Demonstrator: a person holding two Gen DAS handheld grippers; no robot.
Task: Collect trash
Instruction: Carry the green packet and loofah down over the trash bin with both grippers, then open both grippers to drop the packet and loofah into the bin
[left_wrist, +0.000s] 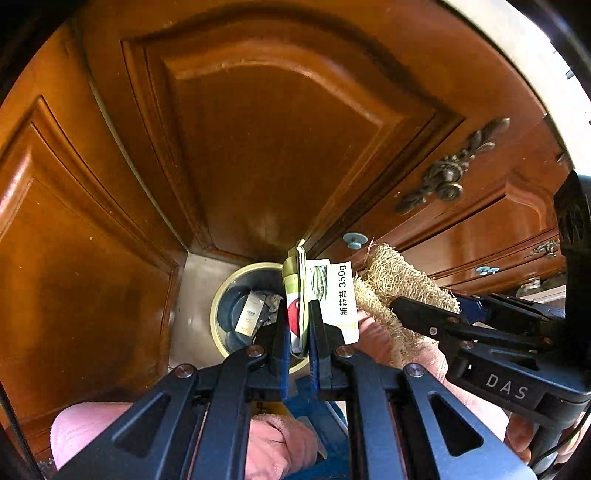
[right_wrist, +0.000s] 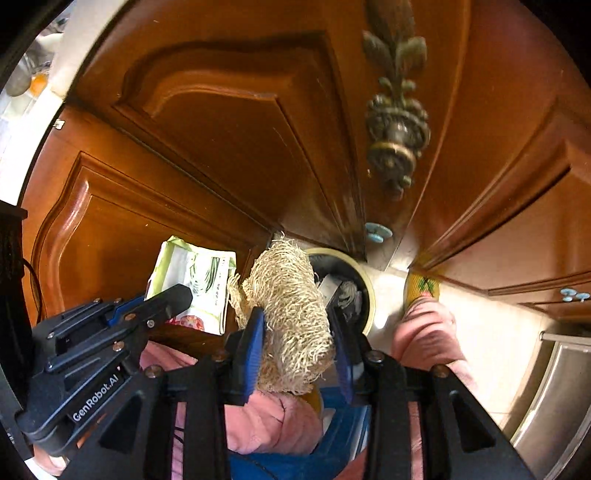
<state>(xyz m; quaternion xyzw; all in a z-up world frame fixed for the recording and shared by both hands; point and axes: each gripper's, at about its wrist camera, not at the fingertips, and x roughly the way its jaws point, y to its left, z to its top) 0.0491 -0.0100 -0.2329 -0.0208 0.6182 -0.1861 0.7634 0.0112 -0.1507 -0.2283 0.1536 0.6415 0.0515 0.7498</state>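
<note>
Two grippers hang side by side above the bin, each loaded. Your left gripper (left_wrist: 299, 332) is clamped tight on a flattened food packet (left_wrist: 317, 295), which stands upright between the pads with its printed label facing right. Your right gripper (right_wrist: 297, 332) has a loofah scrap (right_wrist: 291, 306) between its pads; the left pad touches the fibres, the right pad looks just clear of them, so I judge that grip to be loosening, though the frayed edges make it hard to be sure. Below both, the round bin (left_wrist: 218, 295) stands on the pale floor in the corner of the wooden cabinet doors (left_wrist: 277, 129), already holding some scraps. You are at the drop step. Next, centre each piece over the bin's mouth, since the loofah sits near its rim in your right view, then spread the pads fully and let both fall in.
</note>
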